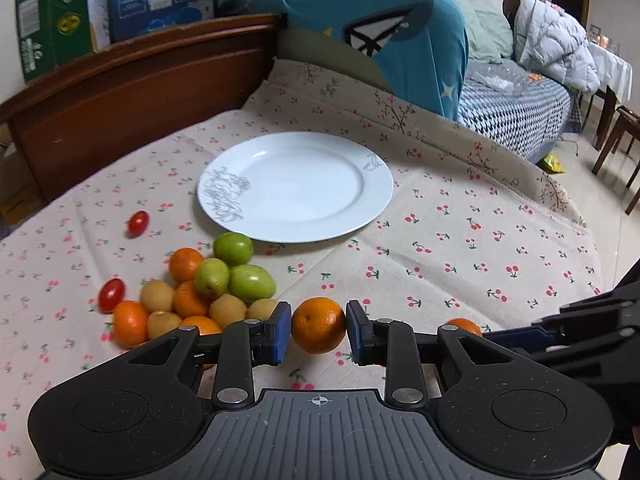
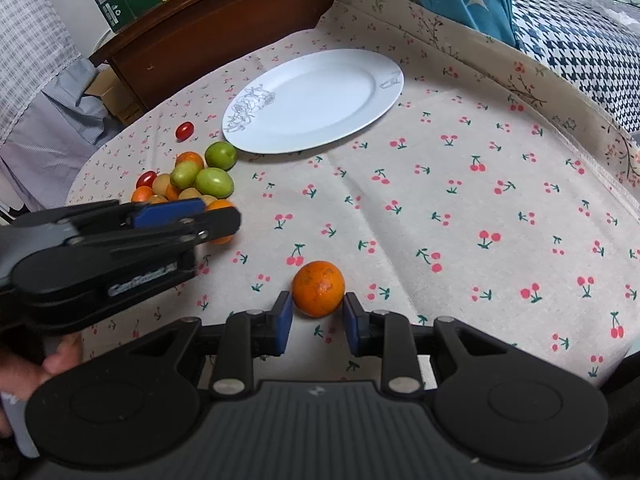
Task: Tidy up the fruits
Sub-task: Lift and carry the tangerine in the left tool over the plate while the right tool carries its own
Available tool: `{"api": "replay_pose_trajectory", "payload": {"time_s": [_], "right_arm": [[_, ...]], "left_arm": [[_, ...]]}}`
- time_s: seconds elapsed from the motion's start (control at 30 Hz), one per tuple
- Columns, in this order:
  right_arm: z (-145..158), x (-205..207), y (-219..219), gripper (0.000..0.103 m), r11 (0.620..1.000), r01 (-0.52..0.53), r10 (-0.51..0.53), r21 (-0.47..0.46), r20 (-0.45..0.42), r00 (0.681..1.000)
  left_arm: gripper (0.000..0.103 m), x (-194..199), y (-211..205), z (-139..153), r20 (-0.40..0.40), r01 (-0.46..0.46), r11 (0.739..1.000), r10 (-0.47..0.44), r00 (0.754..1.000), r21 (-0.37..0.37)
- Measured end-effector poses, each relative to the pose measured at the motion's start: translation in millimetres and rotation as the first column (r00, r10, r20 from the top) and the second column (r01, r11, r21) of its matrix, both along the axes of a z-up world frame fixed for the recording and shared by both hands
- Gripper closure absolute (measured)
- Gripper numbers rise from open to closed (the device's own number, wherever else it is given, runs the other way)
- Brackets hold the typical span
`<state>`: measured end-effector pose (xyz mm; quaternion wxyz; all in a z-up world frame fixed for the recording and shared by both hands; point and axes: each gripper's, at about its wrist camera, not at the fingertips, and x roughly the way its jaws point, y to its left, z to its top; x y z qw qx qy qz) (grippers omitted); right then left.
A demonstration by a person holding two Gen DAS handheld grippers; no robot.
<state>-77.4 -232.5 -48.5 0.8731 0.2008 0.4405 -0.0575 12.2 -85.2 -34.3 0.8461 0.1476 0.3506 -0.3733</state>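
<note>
**A:** Fig. a, L wrist view: what are the tongs doing?
**B:** Left gripper (image 1: 319, 332) closed on an orange (image 1: 319, 330); blue pads (image 1: 280, 332) touch it on both sides.
**A:** Fig. b, R wrist view?
**B:** Right gripper (image 2: 318, 316) spread apart, jaws flanking a second orange (image 2: 318, 288) that lies on the cherry-print tablecloth (image 2: 460, 200), just at the fingertips. Whether the pads touch it: can't tell.
**A:** Surroundings?
**B:** Fruit pile (image 1: 192, 296) to the left gripper's left: oranges, green fruits, pale brown fruits, all touching. Two cherry tomatoes, one (image 1: 111, 295) at the pile's edge, one (image 1: 138, 223) apart, farther back. White plate (image 1: 296, 186) beyond the pile; nearest green fruit (image 1: 233, 249) just beside its rim.
</note>
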Motion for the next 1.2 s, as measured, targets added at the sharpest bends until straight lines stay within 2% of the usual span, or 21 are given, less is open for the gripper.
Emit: {"api": "replay_pose_trajectory", "payload": {"time_s": [0.27,0.33,0.4,0.53,0.83,0.97,1.03,1.2], "right_arm": [[6.7,7.8,7.2,0.078,0.999,-0.032,0.032,-0.004,0.057,0.998],[10.0,9.6,8.7,0.085,0.999,-0.045,0.046,-0.005,0.080,0.996],[12.9,12.2,10.5,0.086,0.998,-0.063,0.063,-0.007,0.096,0.993],[8.3,16.4,13.8,0.086,0.997,-0.077,0.078,-0.011,0.080,0.994],[6.4,12.5,14.0,0.078,0.996,-0.086,0.085,0.002,0.091,0.992],[4.1,14.7,19.3,0.075,0.994,-0.111,0.109,0.017,0.085,0.990],[2.2,16.7,23.5,0.070,0.992,-0.123,0.122,-0.002,0.079,0.989],[-3.0,21.7,30.7,0.073,0.989,-0.140,0.143,-0.047,0.064,0.988]], "left_arm": [[0.076,-4.1,20.8,15.1,-0.005,-0.050,0.998,0.050,0.999,-0.030],[0.076,-4.4,25.6,18.9,-0.011,-0.061,0.997,0.060,0.998,-0.047],[0.076,-2.8,29.6,22.8,-0.019,-0.069,0.996,0.068,0.998,-0.064],[0.076,-1.2,33.8,23.4,-0.005,-0.086,0.995,0.086,0.996,-0.056],[0.075,5.3,40.8,22.9,-0.030,-0.141,0.987,0.139,0.990,-0.079],[0.075,3.4,39.6,25.3,-0.007,-0.143,0.987,0.143,0.990,-0.071],[0.075,4.3,39.5,26.5,-0.012,-0.144,0.987,0.143,0.990,-0.077],[0.075,6.3,36.7,27.0,-0.017,-0.144,0.987,0.143,0.990,-0.077]]}}
